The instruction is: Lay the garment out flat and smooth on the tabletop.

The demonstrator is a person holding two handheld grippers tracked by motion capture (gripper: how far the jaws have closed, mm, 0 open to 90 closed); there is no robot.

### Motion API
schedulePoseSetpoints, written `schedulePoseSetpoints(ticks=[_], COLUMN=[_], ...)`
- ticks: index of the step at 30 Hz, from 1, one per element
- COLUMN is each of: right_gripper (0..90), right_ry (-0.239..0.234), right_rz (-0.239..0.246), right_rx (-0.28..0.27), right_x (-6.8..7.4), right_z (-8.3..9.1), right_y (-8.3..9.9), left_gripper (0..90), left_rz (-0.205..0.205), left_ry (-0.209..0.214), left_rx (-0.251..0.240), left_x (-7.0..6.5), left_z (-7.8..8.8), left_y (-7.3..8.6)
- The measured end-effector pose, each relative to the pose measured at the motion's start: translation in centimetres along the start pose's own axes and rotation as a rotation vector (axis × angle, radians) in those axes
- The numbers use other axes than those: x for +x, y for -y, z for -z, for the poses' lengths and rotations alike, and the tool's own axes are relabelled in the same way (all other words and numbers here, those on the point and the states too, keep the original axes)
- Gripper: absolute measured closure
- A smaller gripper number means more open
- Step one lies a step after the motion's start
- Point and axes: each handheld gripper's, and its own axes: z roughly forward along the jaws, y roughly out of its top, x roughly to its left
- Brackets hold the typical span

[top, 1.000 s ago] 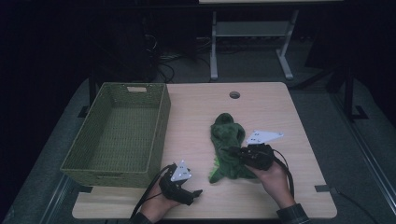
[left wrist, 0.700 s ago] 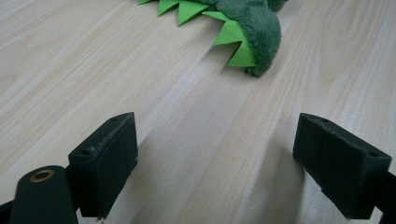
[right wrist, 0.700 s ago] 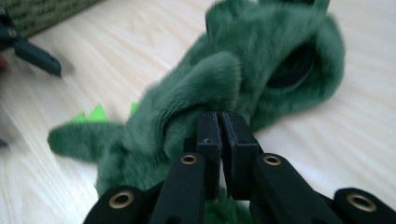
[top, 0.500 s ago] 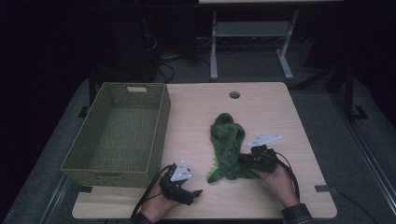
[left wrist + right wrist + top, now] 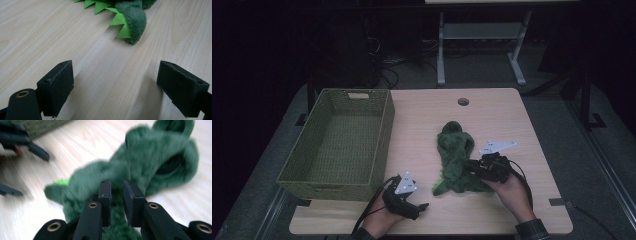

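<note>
A green plush toy [image 5: 454, 155] with light green spikes lies on the wooden table [image 5: 497, 117], right of centre. My right gripper [image 5: 470, 168] reaches into the toy's lower right side. In the right gripper view its jaws [image 5: 117, 195] stand a narrow gap apart with the fur [image 5: 155, 157] between them, and they have just been opening. My left gripper [image 5: 418, 210] rests near the table's front edge, left of the toy. It is open wide [image 5: 115, 87] over bare wood, with the toy's spiked tail [image 5: 132, 15] a short way ahead.
A large woven green basket [image 5: 382, 145] stands on the left half of the table. A round cable hole [image 5: 463, 101] sits near the far edge. Beyond the table lie a dark floor, cables and a white desk frame [image 5: 482, 35].
My right gripper has sunk slightly toward the table with the toy, and the toy now lies flatter. The left gripper has stayed where it was.
</note>
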Motion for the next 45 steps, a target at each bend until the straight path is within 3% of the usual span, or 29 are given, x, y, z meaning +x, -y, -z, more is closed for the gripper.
schedulePoseSetpoints(ticks=[3, 5, 12, 22, 27, 30, 33, 38, 45], right_gripper=[78.8, 81.0, 88.0, 90.0, 90.0, 90.0, 87.6, 76.1, 72.0], right_ry=[-0.005, 0.003, 0.006, -0.038, -0.016, -0.022, -0.010, -0.031, -0.005], right_rz=[0.028, 0.039, 0.060, 0.070, 0.060, 0.019, 0.041, 0.021, -0.010], right_rx=[-0.031, -0.025, 0.119, 0.207, 0.210, 0.205, 0.187, 0.060, 0.034], right_x=[0.3, 0.4, 0.3, 0.8, 0.5, 0.3, 0.5, 0.2, -1.0], right_z=[0.1, -0.9, -4.0, -5.7, -6.1, -6.2, -6.0, -2.8, -0.2], right_y=[-1.0, -1.6, -0.7, 0.0, 0.1, 0.0, 0.0, -0.5, 1.1], left_gripper=[13.3, 13.3, 13.3, 13.3, 13.3, 13.3, 13.3, 13.3, 13.3], left_rz=[-0.001, -0.005, 0.000, 0.000, -0.001, 0.001, 0.002, 0.002, -0.002], left_ry=[-0.001, 0.000, 0.001, 0.001, 0.001, 0.001, 0.001, 0.001, -0.001], left_rx=[0.000, 0.003, 0.002, 0.002, 0.003, 0.002, 0.001, 0.002, 0.002], left_x=[0.0, 0.0, 0.0, 0.0, 0.0, 0.0, 0.0, 0.0, 0.0], left_z=[0.0, 0.0, 0.0, 0.0, 0.0, 0.0, 0.0, 0.0, 0.0], left_y=[0.0, 0.0, 0.0, 0.0, 0.0, 0.0, 0.0, 0.0, 0.0])
